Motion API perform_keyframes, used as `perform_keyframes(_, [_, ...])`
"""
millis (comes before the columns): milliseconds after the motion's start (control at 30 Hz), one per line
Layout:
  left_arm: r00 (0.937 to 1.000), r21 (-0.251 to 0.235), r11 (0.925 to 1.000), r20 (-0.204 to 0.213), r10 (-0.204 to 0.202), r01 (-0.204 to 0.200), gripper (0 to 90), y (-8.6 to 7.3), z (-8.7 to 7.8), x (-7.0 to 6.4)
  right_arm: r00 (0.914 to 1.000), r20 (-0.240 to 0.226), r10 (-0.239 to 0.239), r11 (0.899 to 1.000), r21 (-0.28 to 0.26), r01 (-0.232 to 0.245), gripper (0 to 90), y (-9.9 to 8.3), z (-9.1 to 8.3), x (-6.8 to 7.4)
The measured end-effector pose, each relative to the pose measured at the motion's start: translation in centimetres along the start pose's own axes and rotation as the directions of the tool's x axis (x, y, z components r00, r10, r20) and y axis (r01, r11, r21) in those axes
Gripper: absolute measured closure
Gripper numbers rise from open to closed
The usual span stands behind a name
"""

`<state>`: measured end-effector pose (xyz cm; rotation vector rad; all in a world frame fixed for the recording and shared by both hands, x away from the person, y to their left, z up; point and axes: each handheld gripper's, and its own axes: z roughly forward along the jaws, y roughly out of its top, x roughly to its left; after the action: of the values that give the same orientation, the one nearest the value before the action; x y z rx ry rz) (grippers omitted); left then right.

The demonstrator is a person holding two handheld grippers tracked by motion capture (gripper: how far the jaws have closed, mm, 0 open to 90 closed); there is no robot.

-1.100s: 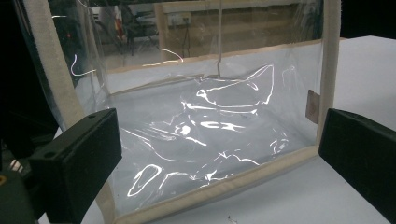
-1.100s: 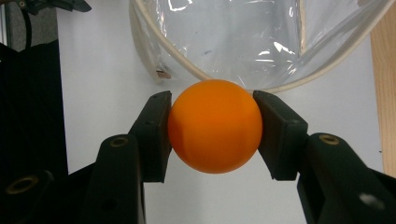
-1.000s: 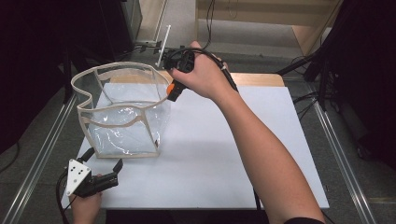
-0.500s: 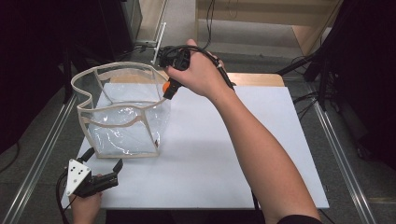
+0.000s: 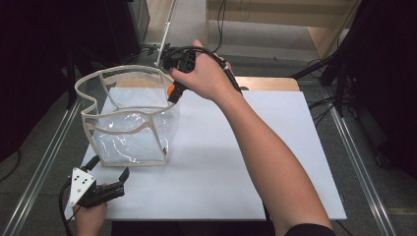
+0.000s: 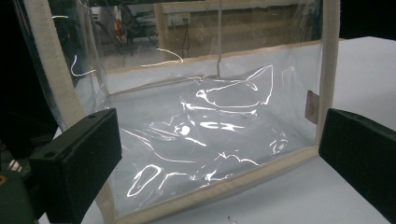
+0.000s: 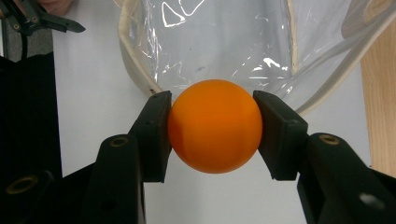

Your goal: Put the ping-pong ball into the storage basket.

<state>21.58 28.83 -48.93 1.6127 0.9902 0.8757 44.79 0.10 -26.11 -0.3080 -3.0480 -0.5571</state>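
I see dark room edges around the white surface, with details there lost in shadow. The clear plastic bag stands open at its left. My left gripper rests near the bag, jaws apart. My right gripper, clamped on the orange ball, hovers at the bag's rim.

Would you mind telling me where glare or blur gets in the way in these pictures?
Left gripper view: bright glare streaks on the clear bag, jaws close and soft. Right gripper view: the orange ball is evenly lit, with glints on the bag behind. High view: dark surroundings, white table evenly lit.
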Motion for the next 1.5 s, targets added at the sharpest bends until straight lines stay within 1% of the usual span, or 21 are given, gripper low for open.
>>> perform_keyframes(200, [1.0,0.0,1.0,0.001,0.0,0.0,0.0,0.0,0.0,0.0,1.0,0.005,-0.002,1.0,0.005,0.002,48.1,0.3,0.2,-0.2])
perform_keyframes(267, [1.0,0.001,1.0,0.001,0.0,0.0,0.0,0.0,0.0,0.0,1.0,0.007,0.003,1.0,0.005,-0.003,48.1,0.3,0.2,-0.2])
perform_keyframes(367, [1.0,0.001,1.0,0.001,0.0,0.0,0.0,0.0,0.0,0.0,1.0,0.01,0.001,1.0,-0.003,-0.001,48.1,0.4,0.2,-0.3])
perform_keyframes(433, [1.0,0.001,1.0,0.001,0.0,0.0,0.0,0.0,0.0,0.0,0.9999,0.014,0.007,1.0,-0.005,-0.007,48.1,0.6,0.3,-0.2])
perform_keyframes(667, [1.0,0.001,1.0,0.002,-0.002,0.002,0.0,0.0,0.0,0.0,0.9999,0.017,-0.001,1.0,0.0,0.001,48.0,1.1,0.8,-0.1])
perform_keyframes(733, [1.0,0.001,1.0,0.002,-0.002,0.002,0.0,0.0,0.0,0.0,0.9997,0.022,-0.007,1.0,-0.001,0.007,48.1,1.3,0.9,-0.1])
perform_keyframes(833, [1.0,0.0,1.0,0.002,-0.003,0.003,0.0,0.0,0.0,0.0,0.9993,0.038,0.003,1.0,0.006,-0.003,48.1,1.5,1.1,0.0])
perform_keyframes(900, [1.0,0.001,1.0,0.002,-0.001,0.001,0.0,0.0,0.0,0.0,0.9989,0.047,-0.006,1.0,0.006,0.006,48.0,1.6,1.4,0.0])
perform_keyframes(1000, [1.0,0.001,1.0,0.002,-0.001,0.001,0.0,0.0,0.0,0.0,0.9981,0.061,-0.007,1.0,0.008,0.007,48.0,1.8,1.6,0.0])
perform_keyframes(1100, [1.0,0.001,1.0,0.002,-0.001,0.001,0.0,0.0,0.0,0.0,0.9976,0.068,-0.009,1.0,0.0,0.009,48.0,2.0,1.8,0.1])
perform_keyframes(1200, [1.0,0.002,1.0,0.002,-0.001,0.001,0.0,0.0,0.0,0.0,0.9968,0.08,-0.011,1.0,0.004,0.01,48.0,2.2,2.1,0.1])
perform_keyframes(1300, [1.0,0.001,1.0,0.003,-0.001,0.001,0.0,0.0,0.0,0.0,0.9969,0.078,-0.008,1.0,0.007,0.007,47.9,2.2,2.3,0.1])
perform_keyframes(1367, [1.0,0.001,1.0,0.003,-0.001,0.001,0.0,0.0,0.0,0.0,0.997,0.078,-0.008,1.0,0.006,0.007,47.6,2.1,2.4,0.0])
perform_keyframes(1400, [1.0,0.001,1.0,0.003,-0.001,0.001,0.0,0.0,0.0,0.0,0.9969,0.079,-0.008,1.0,-0.003,0.009,47.2,2.0,2.4,0.0])
perform_keyframes(1500, [1.0,0.002,1.0,0.003,-0.001,0.001,0.0,0.0,0.0,0.0,0.9966,0.082,0.007,1.0,-0.024,-0.005,41.6,1.7,2.1,-0.1])
